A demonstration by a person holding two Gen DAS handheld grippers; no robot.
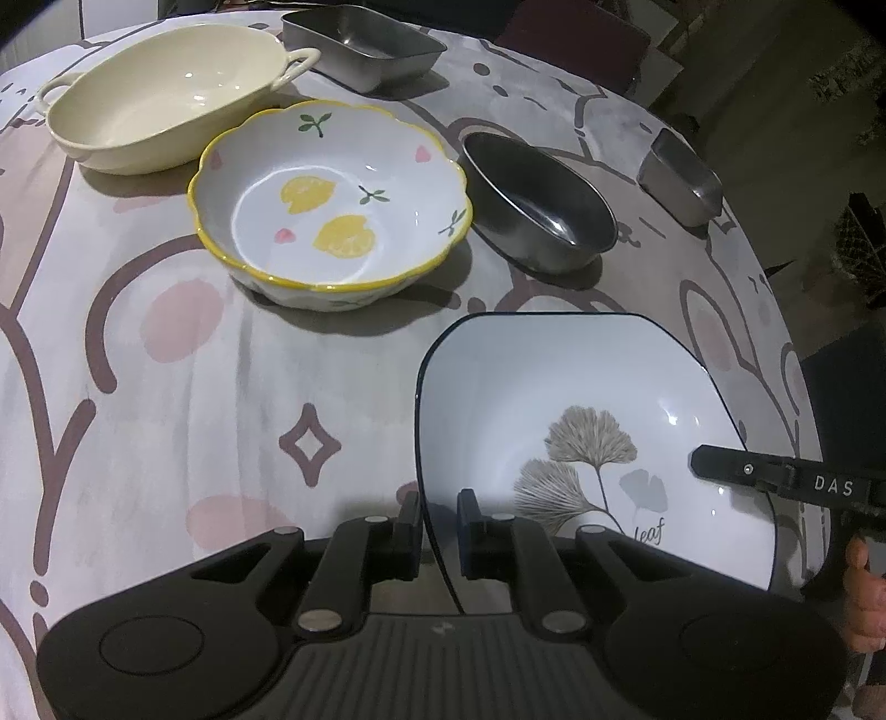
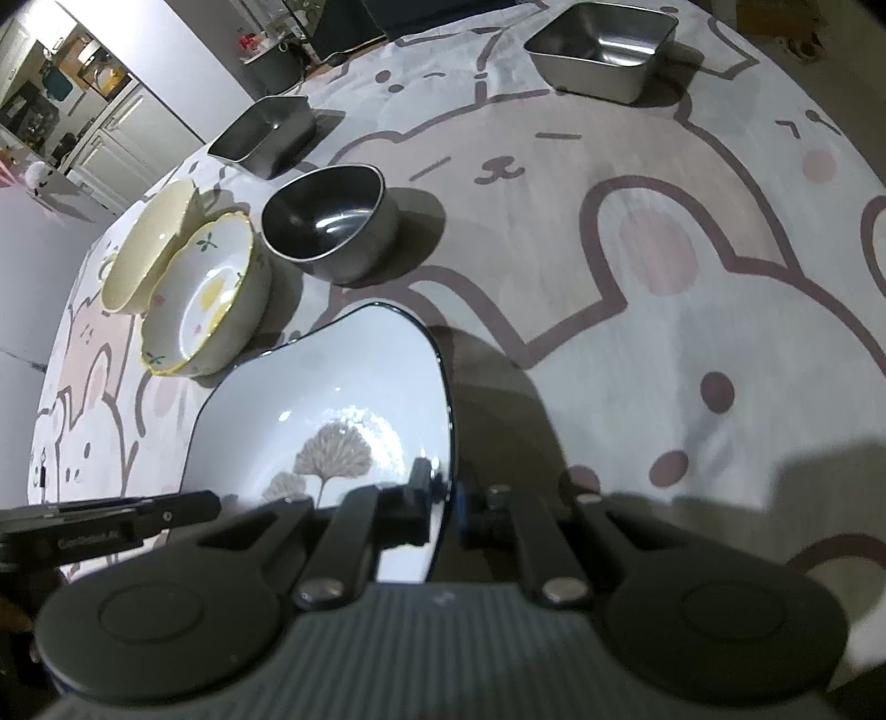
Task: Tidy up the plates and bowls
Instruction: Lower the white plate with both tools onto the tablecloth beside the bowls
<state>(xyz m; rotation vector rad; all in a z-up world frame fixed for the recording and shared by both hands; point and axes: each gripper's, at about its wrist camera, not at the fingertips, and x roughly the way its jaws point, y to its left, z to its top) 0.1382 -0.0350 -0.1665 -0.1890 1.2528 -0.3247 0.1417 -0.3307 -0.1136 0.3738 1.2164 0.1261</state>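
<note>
Leaf plate (image 1: 581, 387): you hold this white square dish with the dark rim and ginkgo print at the near edge of the table, near right in the left wrist view, with the other dishes farther off.
Left gripper (image 1: 440, 526): your jaws stand narrow, one pad outside and one inside the plate's left rim, closed on it.
Right gripper (image 2: 443, 498): same story on the opposite rim; the fingers straddle the edge and pinch it, though the outer pad is partly hidden.
Lift state: whether the plate rests on the tablecloth (image 1: 221, 387) or hangs just above it, you cannot tell from these views.
Handling: expect glazed ceramic, so stiff, fairly heavy, slick under the pads and quick to chip if it knocks another dish. Keep both grips on the rim and hold it level; a one-sided hold would likely let it swing.
Lemon bowl (image 1: 332, 205): scalloped with a yellow edge, far left of the plate, just beside the cream handled dish (image 1: 166, 94).
Round steel bowl (image 1: 540, 199): beyond the plate, apart from it.
Steel trays: one rectangular tray (image 1: 362, 41) far behind the cream dish, another (image 1: 681, 171) far right.
Next move, judged: carry the plate to a stacking spot and set it down softly.
</note>
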